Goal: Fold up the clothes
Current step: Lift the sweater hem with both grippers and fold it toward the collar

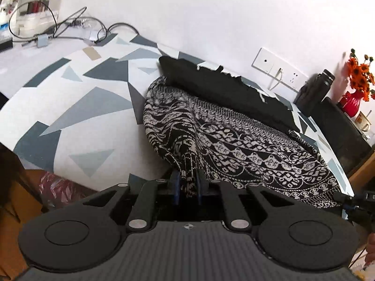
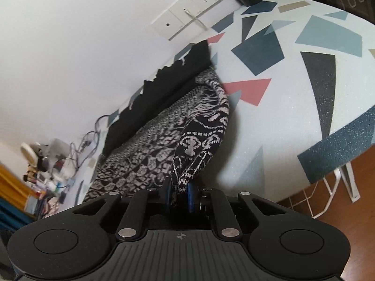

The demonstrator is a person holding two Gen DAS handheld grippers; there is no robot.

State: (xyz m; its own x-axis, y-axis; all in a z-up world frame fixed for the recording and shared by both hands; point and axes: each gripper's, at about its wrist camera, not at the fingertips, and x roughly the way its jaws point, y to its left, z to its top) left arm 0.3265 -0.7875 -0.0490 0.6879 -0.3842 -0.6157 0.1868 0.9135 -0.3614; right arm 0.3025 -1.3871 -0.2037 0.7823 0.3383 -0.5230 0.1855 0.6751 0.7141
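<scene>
A black-and-white patterned knit garment (image 1: 234,140) lies spread on the table with the grey and white geometric cover (image 1: 77,107). Its far part is black (image 1: 222,89) and lies along the wall. My left gripper (image 1: 188,180) is shut on a bunched near edge of the garment. My right gripper (image 2: 179,187) is shut on another bunched edge of the same garment (image 2: 178,126), lifted slightly off the table cover (image 2: 293,107). The right gripper also shows at the right edge of the left wrist view (image 1: 351,202).
Cables and a clear box (image 1: 39,21) clutter the table's far left. A black bottle (image 1: 316,89), a black box (image 1: 342,135) and a red vase with orange flowers (image 1: 354,98) stand at the far right. Wall sockets (image 1: 279,69) sit behind the garment. A white wire rack (image 2: 328,196) stands below the table edge.
</scene>
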